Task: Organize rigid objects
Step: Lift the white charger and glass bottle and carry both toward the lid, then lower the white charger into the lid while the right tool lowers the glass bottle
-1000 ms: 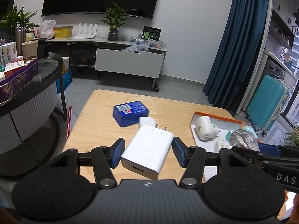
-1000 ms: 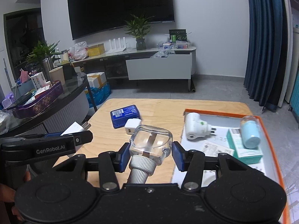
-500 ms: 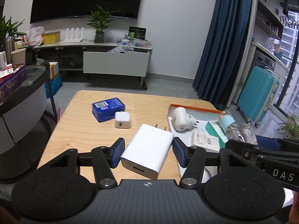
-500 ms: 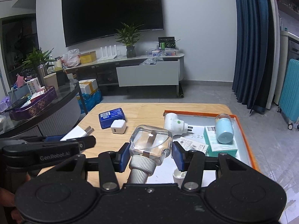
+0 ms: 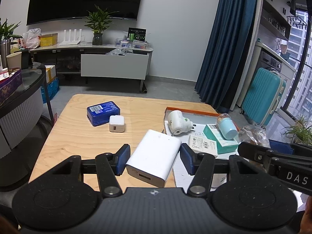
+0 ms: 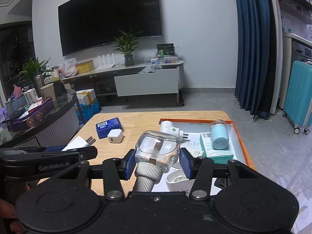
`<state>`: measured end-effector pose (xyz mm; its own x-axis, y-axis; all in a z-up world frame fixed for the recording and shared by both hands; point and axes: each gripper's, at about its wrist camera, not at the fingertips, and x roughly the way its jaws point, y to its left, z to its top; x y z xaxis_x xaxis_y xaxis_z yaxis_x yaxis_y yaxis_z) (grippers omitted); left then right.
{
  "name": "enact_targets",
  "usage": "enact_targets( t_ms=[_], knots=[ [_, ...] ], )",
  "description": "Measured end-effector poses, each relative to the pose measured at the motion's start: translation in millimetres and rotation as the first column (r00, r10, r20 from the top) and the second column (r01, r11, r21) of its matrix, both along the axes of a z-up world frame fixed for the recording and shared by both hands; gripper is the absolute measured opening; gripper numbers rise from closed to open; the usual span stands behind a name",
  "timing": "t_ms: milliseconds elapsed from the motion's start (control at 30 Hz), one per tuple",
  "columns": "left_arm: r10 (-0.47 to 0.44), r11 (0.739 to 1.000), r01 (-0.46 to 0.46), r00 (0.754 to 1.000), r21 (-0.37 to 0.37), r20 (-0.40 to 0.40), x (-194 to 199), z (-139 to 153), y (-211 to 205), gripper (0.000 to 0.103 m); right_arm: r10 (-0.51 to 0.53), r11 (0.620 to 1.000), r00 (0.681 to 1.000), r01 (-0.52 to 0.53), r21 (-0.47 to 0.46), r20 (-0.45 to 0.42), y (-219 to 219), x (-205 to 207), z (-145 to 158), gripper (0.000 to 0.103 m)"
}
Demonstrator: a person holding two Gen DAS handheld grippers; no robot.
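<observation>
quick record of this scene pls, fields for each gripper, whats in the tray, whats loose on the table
left gripper: shut on white power adapter
right gripper: shut on clear glass bottle
orange-rimmed tray: white plug-in device, teal box, light blue capped jar lying on it
wooden table: blue box, small white charger touching it

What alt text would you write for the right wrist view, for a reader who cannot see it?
The right gripper holds a clear glass bottle with a ribbed silver cap above a wooden table. Beyond lie a blue box, a small white charger and an orange-rimmed tray of items; the left gripper holds a white adapter.
</observation>
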<state>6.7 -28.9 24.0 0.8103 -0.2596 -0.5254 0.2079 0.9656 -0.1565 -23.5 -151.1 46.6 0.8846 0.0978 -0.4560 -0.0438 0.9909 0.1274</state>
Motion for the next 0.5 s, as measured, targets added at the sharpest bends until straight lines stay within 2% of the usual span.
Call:
enact_targets(
  t_ms=[500],
  knots=[
    [-0.096, 0.995, 0.096, 0.995, 0.007, 0.006, -0.5, 0.0, -31.4, 0.057, -0.102, 0.995, 0.995, 0.102, 0.018, 0.009, -38.1, -11.6, -0.6, 0.059]
  ],
)
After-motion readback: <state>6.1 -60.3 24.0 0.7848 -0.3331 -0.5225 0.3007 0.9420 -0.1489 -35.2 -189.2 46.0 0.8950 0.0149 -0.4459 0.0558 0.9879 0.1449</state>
